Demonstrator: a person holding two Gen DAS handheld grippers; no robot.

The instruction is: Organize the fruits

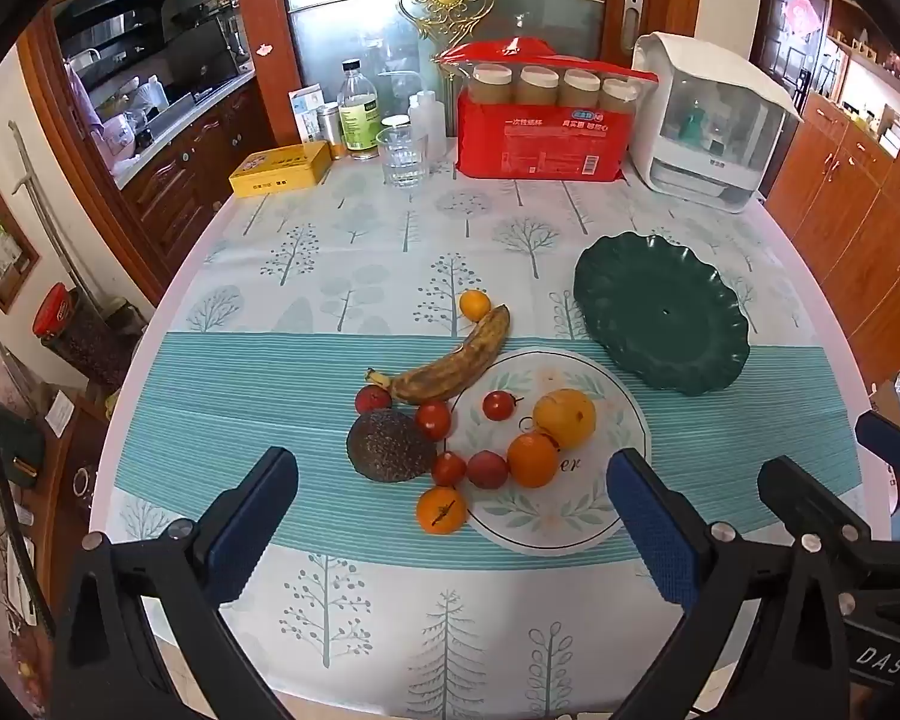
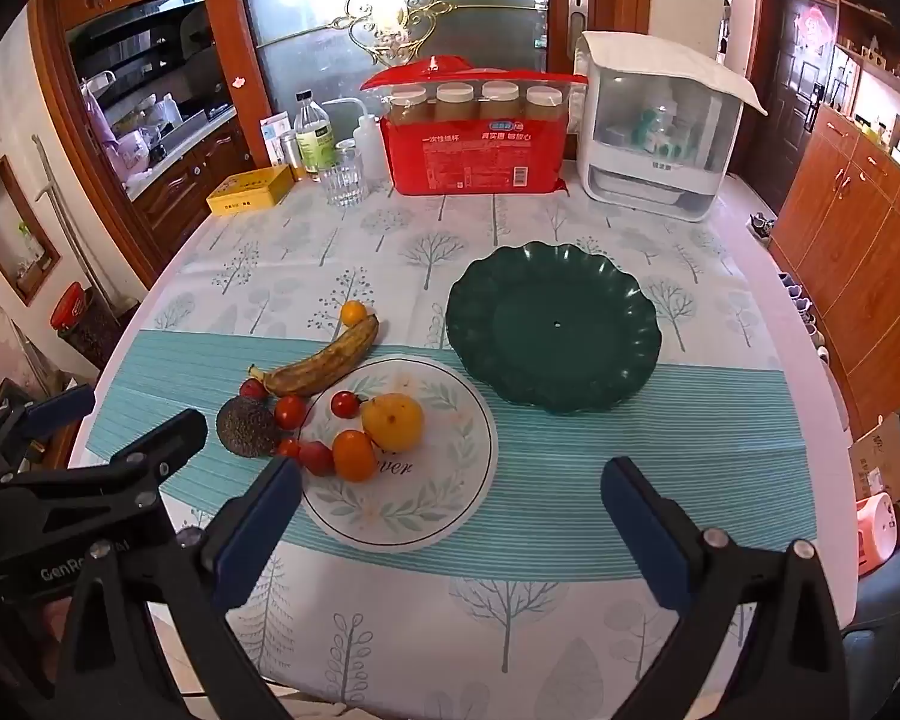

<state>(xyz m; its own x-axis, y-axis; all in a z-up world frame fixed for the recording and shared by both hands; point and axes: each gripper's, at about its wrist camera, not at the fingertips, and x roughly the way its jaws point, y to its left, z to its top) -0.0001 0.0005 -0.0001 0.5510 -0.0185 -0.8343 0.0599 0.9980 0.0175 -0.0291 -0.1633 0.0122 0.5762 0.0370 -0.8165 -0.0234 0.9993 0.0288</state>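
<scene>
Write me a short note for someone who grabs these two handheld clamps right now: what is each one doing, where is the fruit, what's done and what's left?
Left gripper: open, empty, above the table's near edge.
Right gripper: open, empty, also hovering.
Dark green scalloped plastic plate: empty.
White round plate with leaf print: holds the yellow round fruit, an orange and a cherry tomato.
On the cloth beside it: browned banana, dark rough avocado, more small fruits.
Done: nothing visibly sorted.
Left: probably all of it.

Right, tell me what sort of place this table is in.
Most likely a home dining area beside a kitchen: a table under a tree-print tablecloth, wooden cabinets to the right, and a kitchen counter seen through the opening at the left.
</scene>
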